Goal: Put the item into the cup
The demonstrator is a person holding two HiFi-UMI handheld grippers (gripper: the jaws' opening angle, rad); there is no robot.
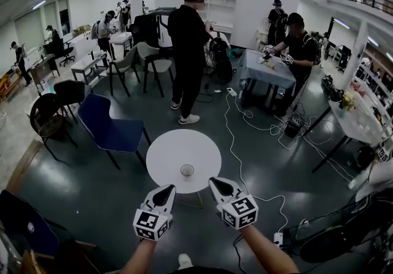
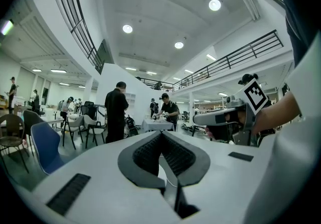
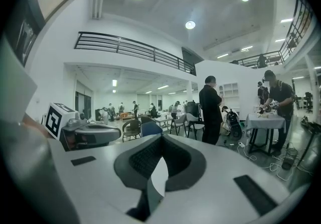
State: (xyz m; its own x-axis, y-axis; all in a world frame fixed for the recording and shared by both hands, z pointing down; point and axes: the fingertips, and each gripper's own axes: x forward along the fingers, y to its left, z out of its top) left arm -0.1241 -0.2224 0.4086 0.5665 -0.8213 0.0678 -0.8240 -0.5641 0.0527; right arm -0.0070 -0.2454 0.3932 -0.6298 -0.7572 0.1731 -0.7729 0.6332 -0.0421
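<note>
**First spotter:** The cup (image 1: pixel 187 171) is standing upright on the round white table (image 1: pixel 163 150), close to the rim nearest you. It is too small in the head view to tell whether anything is lying inside it.

**Second spotter:** You are holding both claws short of it. In the head view your left gripper (image 1: pixel 164 190) is hovering just below and left of the cup. Your right gripper (image 1: pixel 218 184) is hovering just below and right. The cup is sitting beyond the gap between the two tips and is touching neither.

**First spotter:** Both claws are clenched. In the left gripper view your black pads (image 2: pixel 145 155) are meeting at the tip with nothing between them. The right gripper view is showing the same, with the jaws pressed together and gripping nothing.

**Second spotter:** You are carrying them side by side and about level. Each one is showing at the edge of the other's view, and both are looking out across the room.

**First spotter:** Farther out, a blue chair (image 1: pixel 110 128) is standing left of the table. A white cable (image 1: pixel 233 137) is trailing over the floor on its right. A person in black (image 1: pixel 187 45) is standing beyond the table.
</note>
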